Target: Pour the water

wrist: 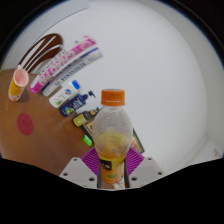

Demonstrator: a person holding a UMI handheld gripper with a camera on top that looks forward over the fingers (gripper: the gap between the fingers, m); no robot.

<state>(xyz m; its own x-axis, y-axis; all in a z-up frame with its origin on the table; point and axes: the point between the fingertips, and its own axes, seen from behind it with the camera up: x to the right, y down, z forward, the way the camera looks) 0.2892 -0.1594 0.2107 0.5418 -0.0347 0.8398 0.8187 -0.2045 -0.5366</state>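
Tubes, small bottles (68, 80) fanned across white table (160, 80).

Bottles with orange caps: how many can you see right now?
1. The orange-capped bottle stands between the gripper fingers, which appear to clamp it. The tubes and packets beyond it could hide others; I can't tell.

Upright orange-capped bottle (112, 140) of yellowish liquid stands between the fingers.

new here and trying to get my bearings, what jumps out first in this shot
A clear bottle with an orange cap and yellow label stands upright between the tongs, whose fingers seem to press its sides. Beyond it to the left, a cluster of tubes and small bottles fans across the white table.
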